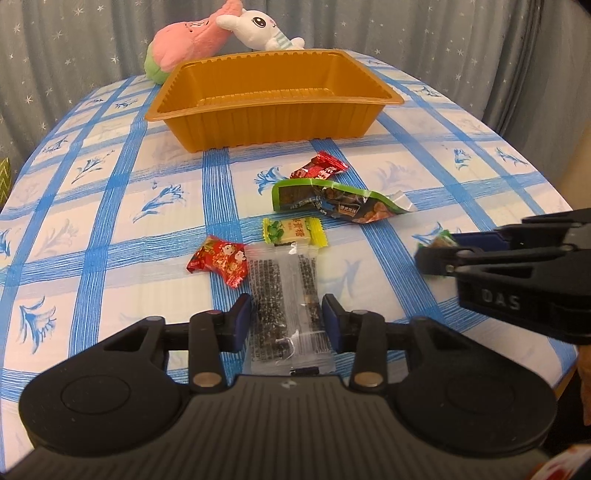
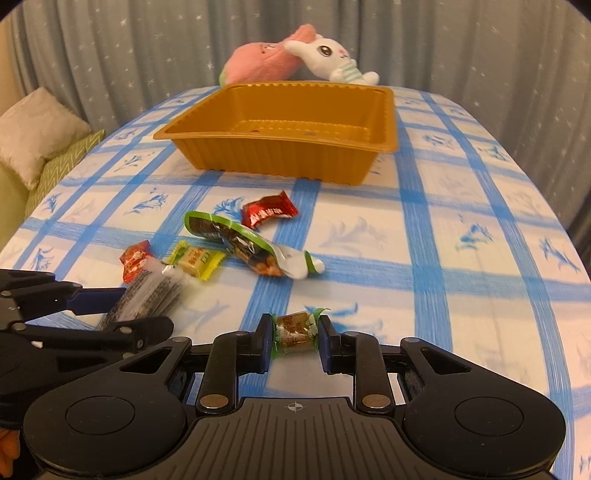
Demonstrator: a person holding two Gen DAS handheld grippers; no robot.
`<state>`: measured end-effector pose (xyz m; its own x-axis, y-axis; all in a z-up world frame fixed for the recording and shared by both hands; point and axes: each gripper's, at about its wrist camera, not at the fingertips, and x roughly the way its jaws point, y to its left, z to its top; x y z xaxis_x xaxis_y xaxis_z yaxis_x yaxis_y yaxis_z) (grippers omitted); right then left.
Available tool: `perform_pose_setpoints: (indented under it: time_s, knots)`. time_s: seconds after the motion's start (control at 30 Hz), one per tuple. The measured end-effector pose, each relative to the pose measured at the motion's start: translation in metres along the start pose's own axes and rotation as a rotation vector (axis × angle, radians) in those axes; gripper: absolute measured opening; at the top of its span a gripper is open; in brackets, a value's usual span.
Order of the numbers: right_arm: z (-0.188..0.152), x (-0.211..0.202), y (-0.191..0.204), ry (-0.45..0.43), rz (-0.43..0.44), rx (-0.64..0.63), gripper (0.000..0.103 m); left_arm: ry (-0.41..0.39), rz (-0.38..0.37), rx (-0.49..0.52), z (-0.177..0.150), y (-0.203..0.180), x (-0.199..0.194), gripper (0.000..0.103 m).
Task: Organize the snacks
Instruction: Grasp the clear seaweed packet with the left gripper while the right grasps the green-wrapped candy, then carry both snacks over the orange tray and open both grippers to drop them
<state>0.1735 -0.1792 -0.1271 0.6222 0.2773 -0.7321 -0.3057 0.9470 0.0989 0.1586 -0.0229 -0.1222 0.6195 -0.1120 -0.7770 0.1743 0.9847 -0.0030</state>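
An orange plastic tray (image 1: 273,122) stands empty at the far side of the table, also in the right wrist view (image 2: 280,158). My left gripper (image 1: 286,319) has its fingers against the sides of a clear packet of dark sesame bars (image 1: 284,295), which also shows in the right wrist view (image 2: 147,297). My right gripper (image 2: 294,338) is shut on a small brown candy with green twisted ends (image 2: 295,332). Loose on the cloth lie a red candy (image 1: 319,168), a green snack pouch (image 1: 332,201), a yellow candy (image 1: 293,230) and a red patterned candy (image 1: 219,260).
The table carries a blue-checked cloth (image 2: 461,229). A pink plush (image 1: 188,40) and a white rabbit plush (image 1: 258,26) lie behind the tray. A grey curtain (image 2: 461,48) hangs behind. A cushion (image 2: 33,133) sits on a green sofa at the left.
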Motion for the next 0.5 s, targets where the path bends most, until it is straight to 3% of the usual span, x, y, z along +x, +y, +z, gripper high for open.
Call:
perform_pose_setpoints:
  time_s: [0.5]
  knots:
    - [0.004, -0.041, -0.007, -0.057, -0.008, 0.061, 0.025, -0.059, -0.004, -0.013, 0.007, -0.005, -0.04, 0.035]
